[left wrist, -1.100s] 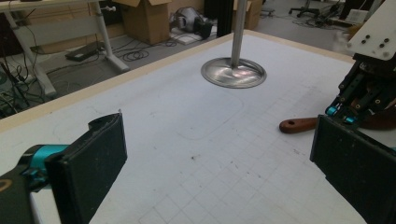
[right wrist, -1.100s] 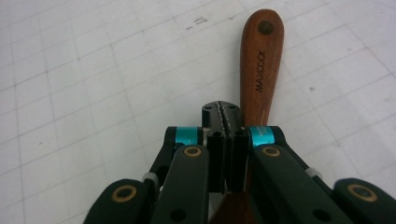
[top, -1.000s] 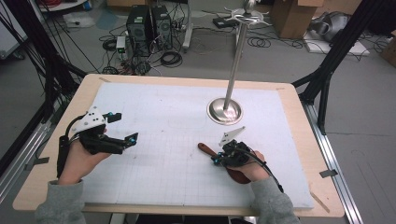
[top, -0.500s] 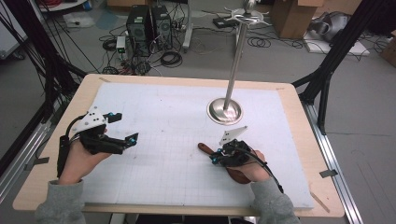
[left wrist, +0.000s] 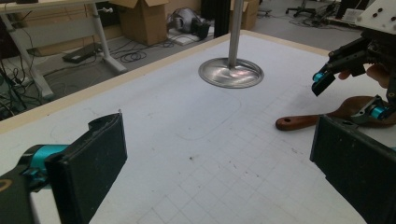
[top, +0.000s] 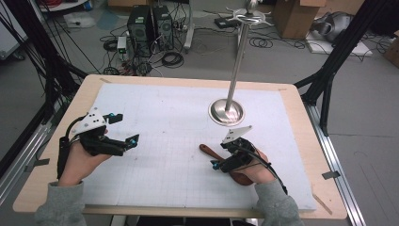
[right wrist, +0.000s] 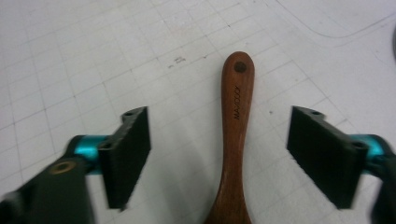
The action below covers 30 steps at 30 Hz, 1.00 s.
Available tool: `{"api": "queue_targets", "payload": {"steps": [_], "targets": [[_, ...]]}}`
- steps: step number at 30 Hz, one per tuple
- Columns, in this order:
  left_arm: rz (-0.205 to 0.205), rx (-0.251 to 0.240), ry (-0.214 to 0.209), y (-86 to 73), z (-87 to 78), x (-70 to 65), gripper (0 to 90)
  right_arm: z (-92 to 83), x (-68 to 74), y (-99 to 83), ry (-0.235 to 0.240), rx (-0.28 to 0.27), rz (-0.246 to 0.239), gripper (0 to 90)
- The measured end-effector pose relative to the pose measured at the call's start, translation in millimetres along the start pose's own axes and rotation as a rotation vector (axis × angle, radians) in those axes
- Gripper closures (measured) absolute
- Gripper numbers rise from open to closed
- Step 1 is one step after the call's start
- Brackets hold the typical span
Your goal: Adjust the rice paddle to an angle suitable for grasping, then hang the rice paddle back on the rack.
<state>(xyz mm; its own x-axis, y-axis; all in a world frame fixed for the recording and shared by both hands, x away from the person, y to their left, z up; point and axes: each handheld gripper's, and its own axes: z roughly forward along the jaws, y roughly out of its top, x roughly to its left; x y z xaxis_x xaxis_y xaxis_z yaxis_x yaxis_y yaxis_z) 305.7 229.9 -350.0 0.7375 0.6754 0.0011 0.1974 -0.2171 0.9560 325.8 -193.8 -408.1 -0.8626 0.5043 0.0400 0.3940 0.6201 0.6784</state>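
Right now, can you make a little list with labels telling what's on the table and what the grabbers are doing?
Held thing: none
Right hand-held gripper: jaws have just been opening, either side of the brown wooden spoon handle, not touching
Left hand-held gripper: open
Spoon: lies flat on the white gridded mat
Behind it: shiny metal pole stand with round base

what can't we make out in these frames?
- Spoon bowl: high view, hidden under the right hand and right gripper; right gripper view, cut off by the bottom edge.
- Stand top: left gripper view, cut off by the top edge.
- Handle lettering: right gripper view, too small and blurred to read surely.
- Left gripper body: left gripper view, cut off at the bottom corners; the jaws stand apart over bare mat.
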Motion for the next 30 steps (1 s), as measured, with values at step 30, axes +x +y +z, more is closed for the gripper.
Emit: {"api": "queue_targets", "payload": {"steps": [30], "targets": [[0.011,0.043,-0.018,-2.4,11.1,-4.9,4.3,3.6,-1.5,0.1,-0.034,0.152,0.091,10.5]]}}
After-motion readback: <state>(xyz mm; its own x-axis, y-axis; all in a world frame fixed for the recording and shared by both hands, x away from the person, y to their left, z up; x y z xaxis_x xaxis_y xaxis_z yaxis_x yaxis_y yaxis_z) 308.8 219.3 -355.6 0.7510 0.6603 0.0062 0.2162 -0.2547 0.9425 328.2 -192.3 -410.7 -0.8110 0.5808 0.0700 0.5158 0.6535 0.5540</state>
